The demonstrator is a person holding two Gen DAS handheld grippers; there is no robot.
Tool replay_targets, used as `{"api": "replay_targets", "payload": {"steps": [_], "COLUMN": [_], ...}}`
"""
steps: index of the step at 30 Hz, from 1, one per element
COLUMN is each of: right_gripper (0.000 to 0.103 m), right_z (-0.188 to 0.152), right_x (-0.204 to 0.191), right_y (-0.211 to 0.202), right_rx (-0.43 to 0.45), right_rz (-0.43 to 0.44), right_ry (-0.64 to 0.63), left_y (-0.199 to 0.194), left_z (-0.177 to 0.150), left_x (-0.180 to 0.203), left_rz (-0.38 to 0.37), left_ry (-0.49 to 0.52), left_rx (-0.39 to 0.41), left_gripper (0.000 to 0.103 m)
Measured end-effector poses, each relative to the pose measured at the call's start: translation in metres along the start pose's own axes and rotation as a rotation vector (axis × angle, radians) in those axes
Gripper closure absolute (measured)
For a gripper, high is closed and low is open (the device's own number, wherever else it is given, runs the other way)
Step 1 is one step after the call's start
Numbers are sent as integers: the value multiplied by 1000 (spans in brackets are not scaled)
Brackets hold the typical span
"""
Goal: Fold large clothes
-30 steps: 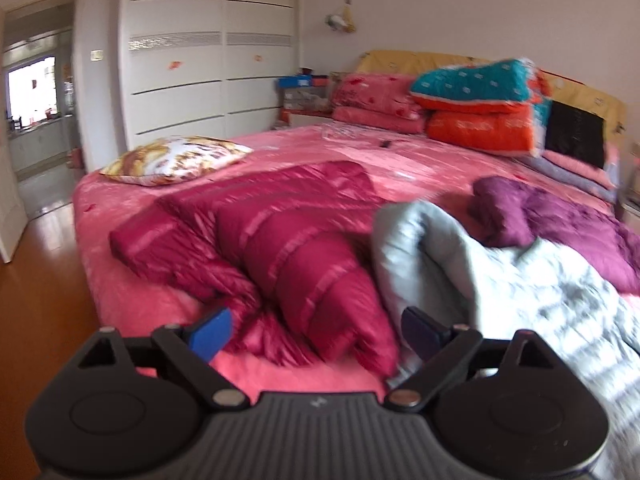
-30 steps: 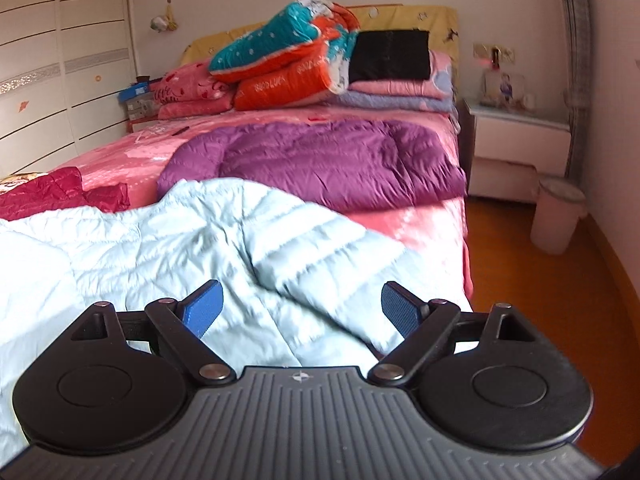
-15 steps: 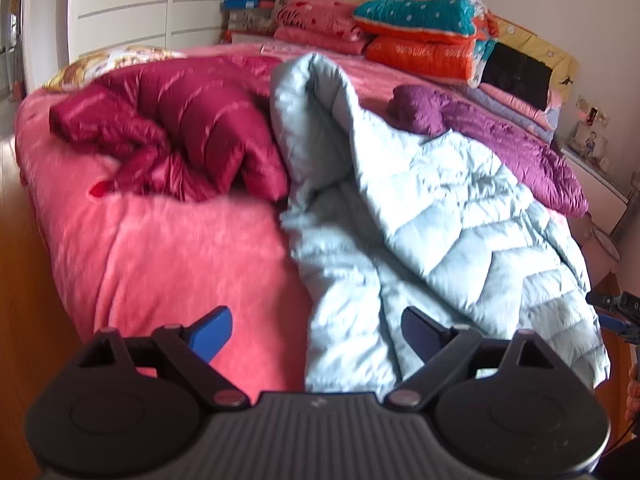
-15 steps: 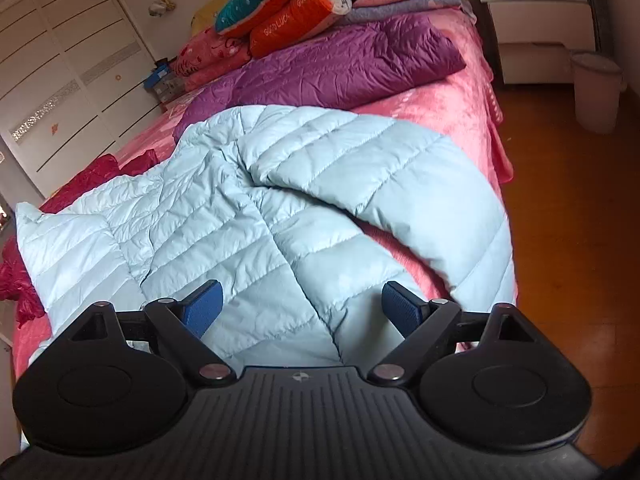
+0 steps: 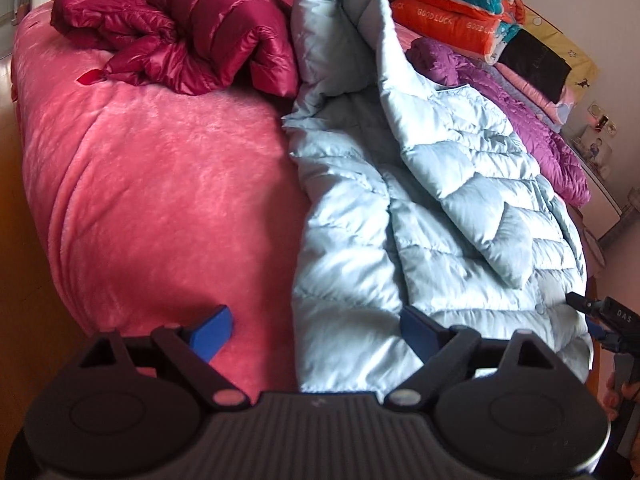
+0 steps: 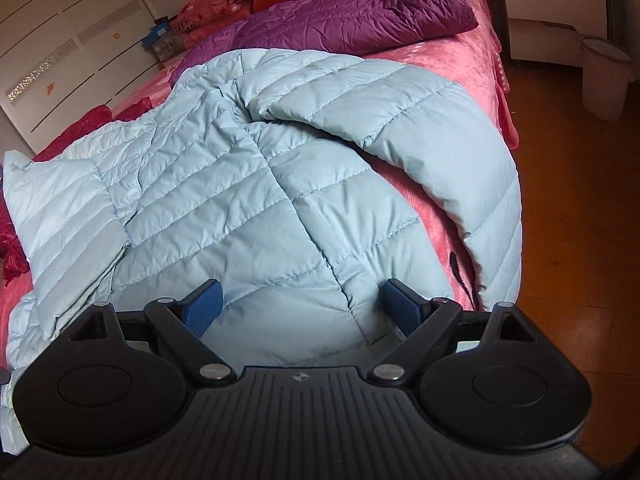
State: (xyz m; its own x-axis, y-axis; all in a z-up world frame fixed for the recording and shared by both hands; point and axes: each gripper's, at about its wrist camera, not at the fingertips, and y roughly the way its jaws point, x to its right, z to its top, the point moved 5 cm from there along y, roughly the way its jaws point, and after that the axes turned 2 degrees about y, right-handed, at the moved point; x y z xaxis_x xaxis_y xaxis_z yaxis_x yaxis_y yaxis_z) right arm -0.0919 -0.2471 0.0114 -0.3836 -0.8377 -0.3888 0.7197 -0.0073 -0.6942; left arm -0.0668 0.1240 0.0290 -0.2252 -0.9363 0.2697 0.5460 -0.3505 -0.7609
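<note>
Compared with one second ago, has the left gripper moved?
Yes. The left gripper has tipped down and swung toward the light blue jacket: the white wardrobe has left its view, and the pink bed cover now fills the frame.

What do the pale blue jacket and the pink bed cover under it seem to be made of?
The pale blue jacket looks like a thin, smooth synthetic shell over puffy filling, possibly down: stitched channels bulge between the seams and the surface has a soft sheen. The pink bed cover looks like plush velvet or fleece: its nap catches light in mottled, shimmering patches.
</note>
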Motion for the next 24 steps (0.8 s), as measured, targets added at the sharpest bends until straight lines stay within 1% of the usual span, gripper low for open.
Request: {"api": "replay_targets", "payload": {"steps": [3, 6, 7, 8, 9, 10, 11, 12, 13, 14, 16, 18, 19, 21, 22, 23, 24], "right_gripper": [0, 0, 0, 0, 0, 0, 0, 0, 0, 0, 0, 0, 3, 23, 29, 41, 51], "right_z": [-6, -12, -12, -13, -14, -15, -15, -16, -16, -17, -17, -19, -20, -22, -22, -22, -23], "right_x": [-3, -5, -7, -8, -10, -12, -14, -15, -16, -18, -20, -24, -25, -27, -29, -29, -31], "right_y": [-3, -8, -10, -10, -10, -9, -8, -9, -9, -11, -13, -14, -15, -19, -21, -21, -23], "right_rx": [-12, -14, -14, -16, -18, -21, -22, -22, -23, -24, -22, -29, -32, -35, -36, -38, -42], "right_rz": [24, 46, 46, 44, 39, 33, 27, 26, 28, 31, 26, 15, 8, -5, -7, -6, -4], "right_ry": [8, 20, 14, 2, -13, -25, -32, -35, -34, -33, -50, -70, -78, -90, -89, -86, -86], "left_y": [4, 6, 7, 8, 9, 10, 11, 12, 12, 11, 7, 2, 0, -5, -8, -11, -14], "left_z": [-1, -4, -6, -7, -9, -10, -11, -11, -12, -12, -10, -8, -7, -5, -4, -3, -2], "left_x": [6, 16, 21, 25, 28, 32, 35, 38, 40, 42, 44, 42, 40, 35, 33, 31, 29], "left_rz": [-13, -50, -66, -79, -86, -84, -86, -89, -89, -81, -68, -63, -63, -66, -66, -66, -64], "left_ry": [17, 39, 44, 49, 54, 63, 72, 78, 83, 92, 111, 111, 105, 87, 79, 73, 67], "left_rx": [-9, -21, -27, -33, -37, -41, -44, -46, -46, -42, -27, -18, -15, -9, -7, -3, 2], "left_gripper": [13, 20, 25, 35, 41, 51, 65, 73, 84, 89, 95, 97, 98, 98, 99, 99, 99]}}
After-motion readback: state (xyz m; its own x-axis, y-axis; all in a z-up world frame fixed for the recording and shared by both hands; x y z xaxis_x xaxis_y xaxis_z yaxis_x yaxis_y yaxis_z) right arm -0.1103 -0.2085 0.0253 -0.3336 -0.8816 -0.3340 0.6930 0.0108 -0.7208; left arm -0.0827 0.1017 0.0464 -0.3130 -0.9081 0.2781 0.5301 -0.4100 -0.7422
